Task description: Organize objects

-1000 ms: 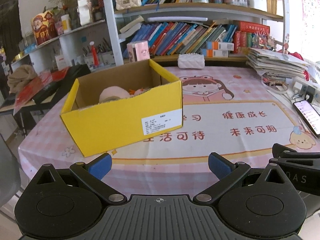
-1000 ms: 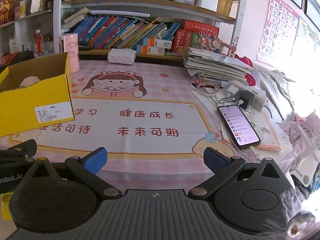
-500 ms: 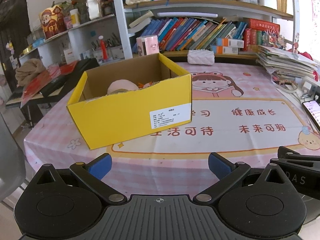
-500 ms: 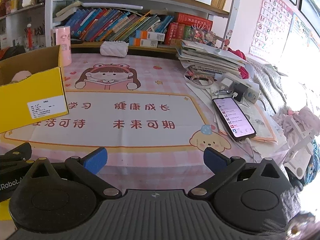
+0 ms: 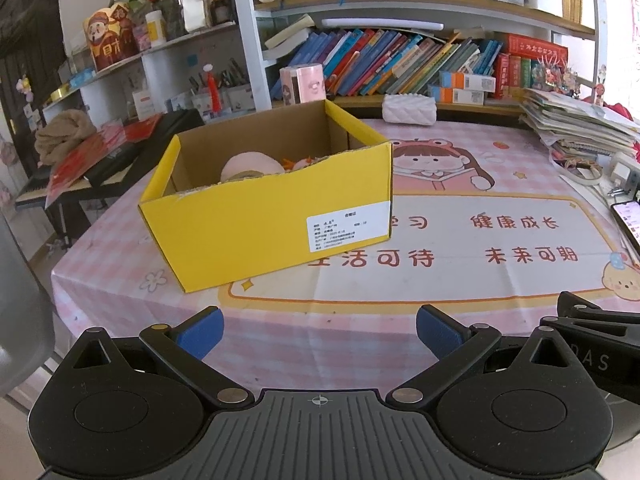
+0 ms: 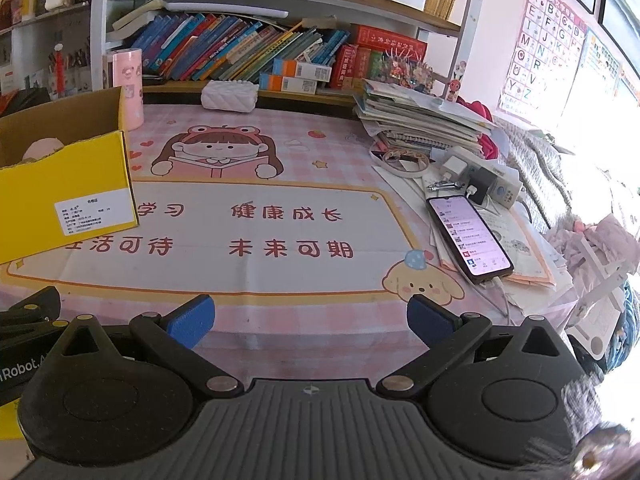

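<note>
Both grippers agape, empty; yellow box (image 5: 264, 216) holds pinkish item (image 5: 250, 166), perhaps plush.

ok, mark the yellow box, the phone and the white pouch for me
yellow box (image 5: 240, 236), left wrist view, middle of its front wall.
phone (image 6: 468, 236), right wrist view, centre of the lit screen.
white pouch (image 5: 409, 109), left wrist view, middle of its quilted side.
</note>
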Demonstrator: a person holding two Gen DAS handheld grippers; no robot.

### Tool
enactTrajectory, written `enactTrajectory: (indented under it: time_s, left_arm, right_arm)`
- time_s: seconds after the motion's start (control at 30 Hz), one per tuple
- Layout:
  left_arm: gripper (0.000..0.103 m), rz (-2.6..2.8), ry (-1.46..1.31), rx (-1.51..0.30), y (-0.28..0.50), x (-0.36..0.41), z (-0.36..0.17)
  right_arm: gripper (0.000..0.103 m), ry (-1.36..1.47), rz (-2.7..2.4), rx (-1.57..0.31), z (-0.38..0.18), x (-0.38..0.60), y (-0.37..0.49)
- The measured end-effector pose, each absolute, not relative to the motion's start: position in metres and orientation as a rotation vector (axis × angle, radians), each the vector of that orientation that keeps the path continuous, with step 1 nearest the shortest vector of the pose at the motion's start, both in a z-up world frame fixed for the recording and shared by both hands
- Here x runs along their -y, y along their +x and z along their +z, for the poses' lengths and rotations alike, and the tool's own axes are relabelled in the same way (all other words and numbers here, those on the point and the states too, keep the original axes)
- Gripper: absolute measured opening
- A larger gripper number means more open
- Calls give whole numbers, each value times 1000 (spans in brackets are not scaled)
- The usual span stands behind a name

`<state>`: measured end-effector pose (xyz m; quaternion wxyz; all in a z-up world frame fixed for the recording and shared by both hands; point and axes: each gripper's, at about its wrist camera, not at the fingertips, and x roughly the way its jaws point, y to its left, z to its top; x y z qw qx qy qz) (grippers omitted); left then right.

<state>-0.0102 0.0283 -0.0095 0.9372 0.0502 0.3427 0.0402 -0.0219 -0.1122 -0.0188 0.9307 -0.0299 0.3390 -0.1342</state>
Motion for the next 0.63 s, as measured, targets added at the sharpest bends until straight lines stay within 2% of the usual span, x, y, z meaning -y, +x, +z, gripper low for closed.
enactTrajectory:
  time_s: [0.63]
  left_arm:
    - [102, 62, 84, -685, -11, -31, -7]
  right_arm:
    - [103, -63, -283, -694, -20, 112, -20]
